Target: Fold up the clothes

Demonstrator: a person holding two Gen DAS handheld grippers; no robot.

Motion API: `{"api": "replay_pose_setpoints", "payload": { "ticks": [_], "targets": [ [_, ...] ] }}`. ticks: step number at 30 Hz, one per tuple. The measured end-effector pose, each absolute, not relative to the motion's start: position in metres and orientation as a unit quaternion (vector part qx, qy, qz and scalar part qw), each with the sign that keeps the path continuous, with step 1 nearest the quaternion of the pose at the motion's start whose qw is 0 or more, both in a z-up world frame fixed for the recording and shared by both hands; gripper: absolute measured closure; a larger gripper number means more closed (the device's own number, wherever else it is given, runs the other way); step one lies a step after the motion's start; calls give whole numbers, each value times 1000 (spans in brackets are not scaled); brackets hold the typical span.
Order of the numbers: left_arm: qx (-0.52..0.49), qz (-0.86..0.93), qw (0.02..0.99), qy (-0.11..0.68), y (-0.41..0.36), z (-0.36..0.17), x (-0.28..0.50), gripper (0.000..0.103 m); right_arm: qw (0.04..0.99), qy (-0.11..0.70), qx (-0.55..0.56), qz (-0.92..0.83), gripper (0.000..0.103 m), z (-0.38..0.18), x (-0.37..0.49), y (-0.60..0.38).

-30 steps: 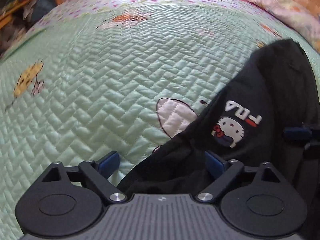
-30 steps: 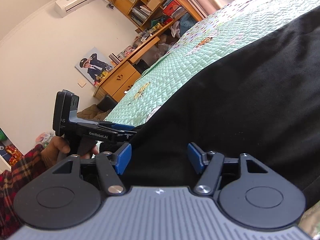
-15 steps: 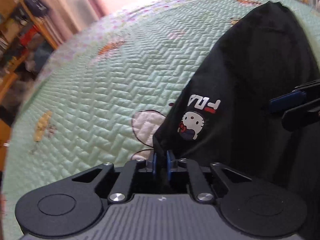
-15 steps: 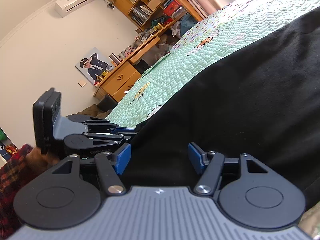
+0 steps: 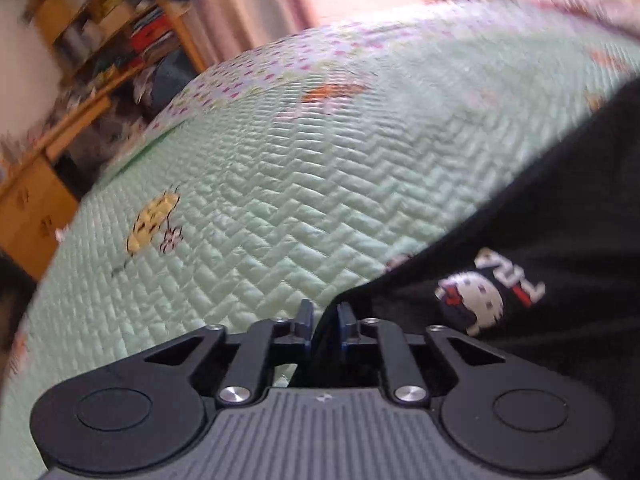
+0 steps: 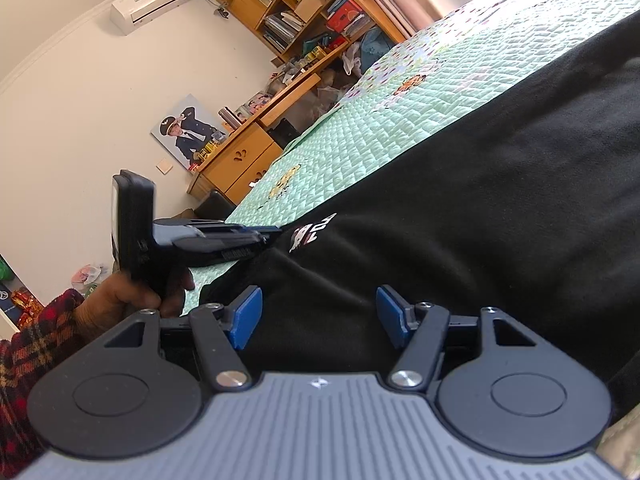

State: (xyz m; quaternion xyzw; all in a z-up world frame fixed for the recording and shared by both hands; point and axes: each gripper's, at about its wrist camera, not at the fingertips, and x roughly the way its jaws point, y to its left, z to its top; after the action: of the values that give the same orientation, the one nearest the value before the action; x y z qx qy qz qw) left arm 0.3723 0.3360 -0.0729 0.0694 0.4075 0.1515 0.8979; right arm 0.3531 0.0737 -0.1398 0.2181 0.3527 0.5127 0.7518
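On the green quilt (image 5: 280, 184) a black garment (image 6: 480, 208) is spread; its edge near the cartoon logo (image 5: 472, 304) is pinched by the left gripper (image 5: 323, 322), likely for folding over. The right gripper (image 6: 318, 314) is held apart over the cloth, gripping nothing.

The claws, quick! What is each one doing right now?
Left claw: closed on the edge of the black garment; its jaws have just eased open a bit, cloth between them.
Right claw: open, holding nothing, over the garment.
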Motion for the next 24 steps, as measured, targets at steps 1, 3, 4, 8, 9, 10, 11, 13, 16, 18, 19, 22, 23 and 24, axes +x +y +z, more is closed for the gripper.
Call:
{"api": "replay_pose_setpoints", "payload": {
  "ticks": [1, 3, 4, 8, 9, 10, 11, 13, 16, 18, 19, 22, 23, 24],
  "targets": [
    [48, 156, 902, 401, 343, -68, 370, 66, 751, 353, 220, 513, 38, -140, 353, 73],
    [11, 155, 908, 390, 352, -57, 363, 54, 749, 354, 222, 514, 38, -141, 354, 72],
    [-7, 152, 910, 385, 356, -51, 359, 54, 749, 354, 223, 514, 38, -141, 354, 72],
    [-113, 154, 908, 374, 379, -33, 349, 13, 746, 354, 227, 516, 37, -143, 355, 70],
    [-129, 162, 904, 374, 385, -32, 347, 17, 746, 354, 227, 516, 37, -143, 355, 70],
    [-138, 170, 901, 375, 390, -30, 345, 17, 746, 355, 228, 516, 37, -143, 355, 69],
    [-140, 178, 897, 378, 393, -29, 343, 18, 746, 355, 228, 516, 37, -143, 355, 69],
    [-134, 154, 899, 387, 389, -25, 334, 24, 745, 355, 230, 517, 37, -143, 356, 68],
    [-87, 89, 907, 403, 359, -27, 317, 28, 744, 355, 231, 517, 37, -143, 356, 67],
    [-33, 56, 910, 411, 332, -34, 307, 30, 744, 355, 230, 517, 37, -143, 357, 67],
    [-2, 52, 909, 414, 321, -41, 304, 30, 744, 355, 230, 517, 37, -143, 357, 66],
    [45, 150, 877, 454, 342, -83, 315, 27, 744, 355, 230, 517, 37, -143, 357, 66],
    [45, 174, 870, 459, 350, -90, 318, 13, 744, 355, 230, 517, 37, -142, 356, 66],
    [31, 182, 873, 452, 356, -88, 318, 10, 743, 355, 231, 518, 37, -142, 356, 67]
  ]
}}
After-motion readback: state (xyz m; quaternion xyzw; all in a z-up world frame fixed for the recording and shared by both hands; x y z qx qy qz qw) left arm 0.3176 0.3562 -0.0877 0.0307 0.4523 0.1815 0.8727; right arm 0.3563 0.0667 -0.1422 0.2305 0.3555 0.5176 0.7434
